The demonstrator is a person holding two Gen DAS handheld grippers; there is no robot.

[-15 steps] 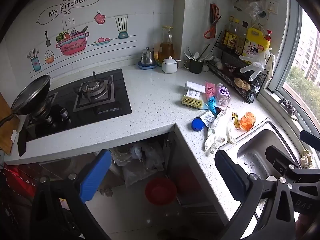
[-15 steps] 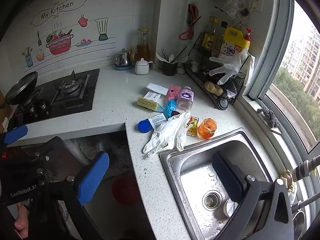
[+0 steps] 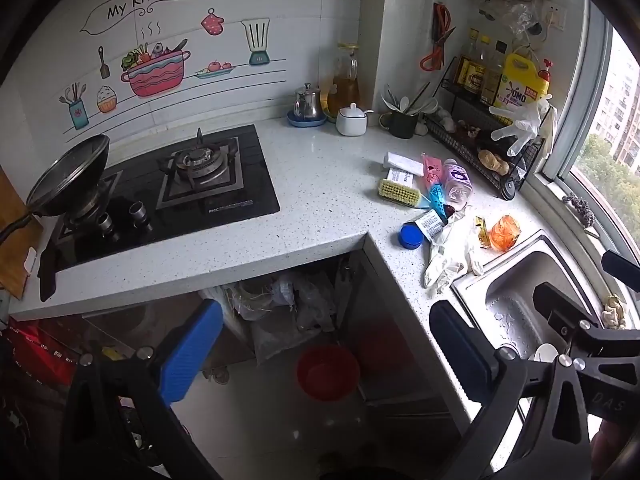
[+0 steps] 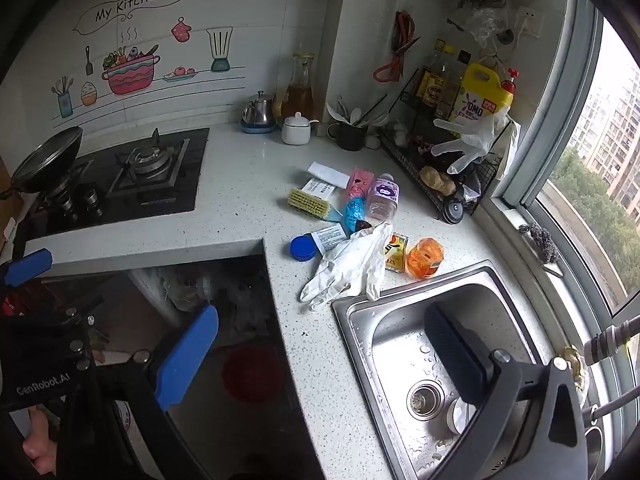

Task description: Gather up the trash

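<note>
Currently, both tongs are spread wide and hold nothing. The left gripper [image 3: 324,352] hangs above the floor in front of the counter corner, with a red bin [image 3: 327,372] directly beneath the gap between its pads. The right gripper [image 4: 320,360] hangs over the counter edge and the sink [image 4: 516,312], its right pad above the basin.

The trash lies on the white countertop [image 4: 240,200], ahead of the right gripper and ahead-right of the left one:
- crumpled white gloves [image 4: 352,264], nearest, touching the sink rim;
- a blue lid [image 4: 303,248], just left of the gloves;
- an orange plastic cup [image 4: 425,258] and a yellow packet [image 4: 396,252], to their right;
- a clear bottle [image 4: 383,196], pink wrapper [image 4: 360,180] and scrub brush [image 4: 310,201], farther ahead.
</note>
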